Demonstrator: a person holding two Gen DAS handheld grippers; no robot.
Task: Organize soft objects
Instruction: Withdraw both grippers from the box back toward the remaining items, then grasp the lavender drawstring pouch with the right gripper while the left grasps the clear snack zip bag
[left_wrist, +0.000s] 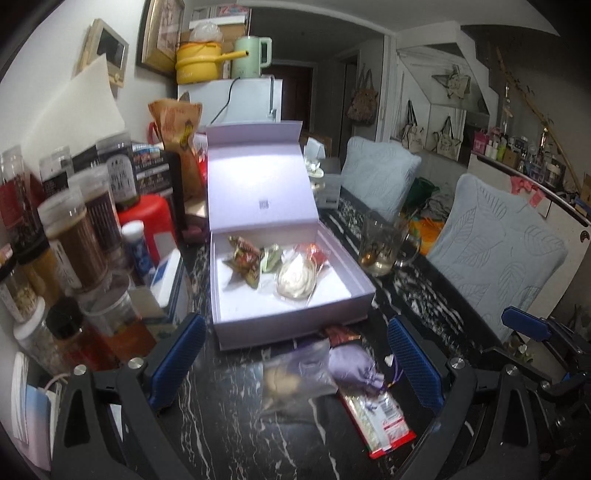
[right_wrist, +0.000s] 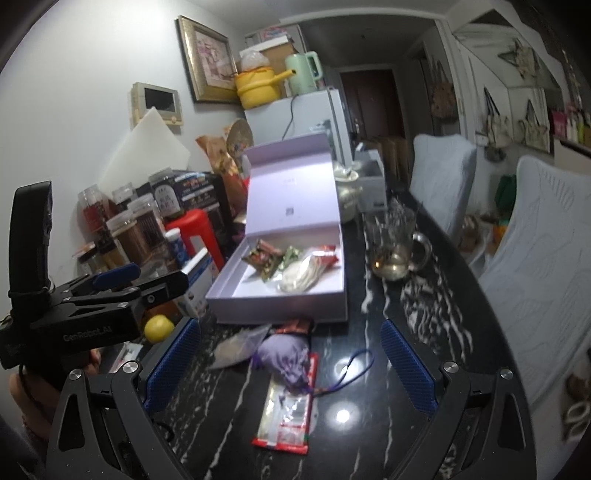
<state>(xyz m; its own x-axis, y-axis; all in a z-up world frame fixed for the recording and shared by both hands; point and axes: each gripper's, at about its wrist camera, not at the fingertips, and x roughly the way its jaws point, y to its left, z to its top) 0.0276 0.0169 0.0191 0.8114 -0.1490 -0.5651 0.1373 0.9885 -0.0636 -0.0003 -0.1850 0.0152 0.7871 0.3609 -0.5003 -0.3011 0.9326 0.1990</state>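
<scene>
An open lilac box (left_wrist: 295, 328) (right_wrist: 277, 310) sits on the black marble table and holds several wrapped snacks (left_wrist: 280, 266) (right_wrist: 295, 266). In front of it lie a clear bag (left_wrist: 295, 380) (right_wrist: 236, 347), a lilac drawstring pouch (left_wrist: 354, 369) (right_wrist: 284, 358), a red-and-white packet (left_wrist: 380, 421) (right_wrist: 288, 413) and a small red-brown packet (right_wrist: 295, 326). My left gripper (left_wrist: 295, 365) is open above the clear bag and holds nothing; it also shows at the left in the right wrist view as the left gripper (right_wrist: 144, 280). My right gripper (right_wrist: 290, 365) is open over the pouch, empty.
Jars and bottles (left_wrist: 74, 236) crowd the table's left side, with a lemon (right_wrist: 159, 328) near them. A glass mug (left_wrist: 384, 243) (right_wrist: 395, 243) stands right of the box. Two chairs with pale blue cushions (left_wrist: 495, 251) line the table's right edge.
</scene>
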